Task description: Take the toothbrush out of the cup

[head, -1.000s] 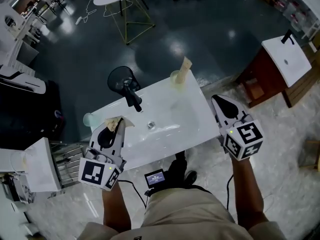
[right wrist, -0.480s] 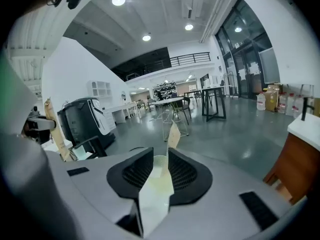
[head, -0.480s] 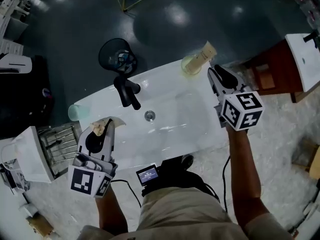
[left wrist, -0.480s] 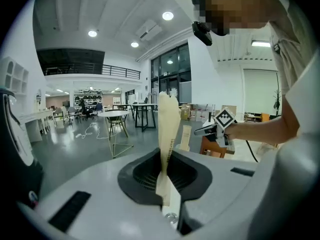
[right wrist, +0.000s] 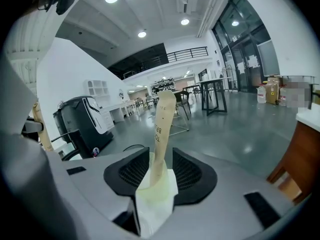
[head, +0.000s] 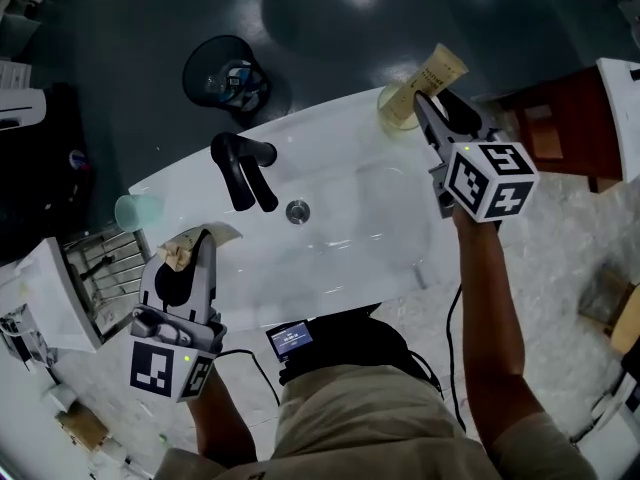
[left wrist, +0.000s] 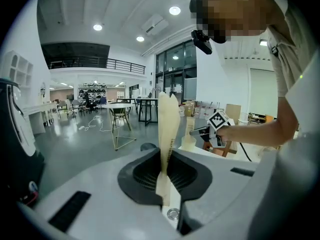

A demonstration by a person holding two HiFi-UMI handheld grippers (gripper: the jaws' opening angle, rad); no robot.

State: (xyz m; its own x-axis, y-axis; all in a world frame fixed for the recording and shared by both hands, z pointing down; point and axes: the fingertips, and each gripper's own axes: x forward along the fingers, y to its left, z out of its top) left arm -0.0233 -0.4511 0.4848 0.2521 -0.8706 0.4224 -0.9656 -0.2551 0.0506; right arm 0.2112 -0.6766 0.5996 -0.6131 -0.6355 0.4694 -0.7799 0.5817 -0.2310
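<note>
Right gripper (head: 433, 103) had just spread its jaws wide around the pale yellow translucent cup (head: 392, 108) at the far right corner of the glossy white washbasin counter (head: 350, 238), the toothbrush in its beige paper wrapper (head: 437, 68) leaning inside it; the left gripper (head: 195, 246) was clamped on a flat beige paper packet (left wrist: 167, 129). Beyond the counter's black tap (head: 240, 168) lay a dark polished floor (head: 330, 28) in a bright open hall. The wrapper hid the brush itself, the cup its lower end.

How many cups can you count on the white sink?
2. A yellowish cup stands at the sink's far right corner with a wrapped toothbrush in it; a teal cup stands at its left edge. None seems hidden.
</note>
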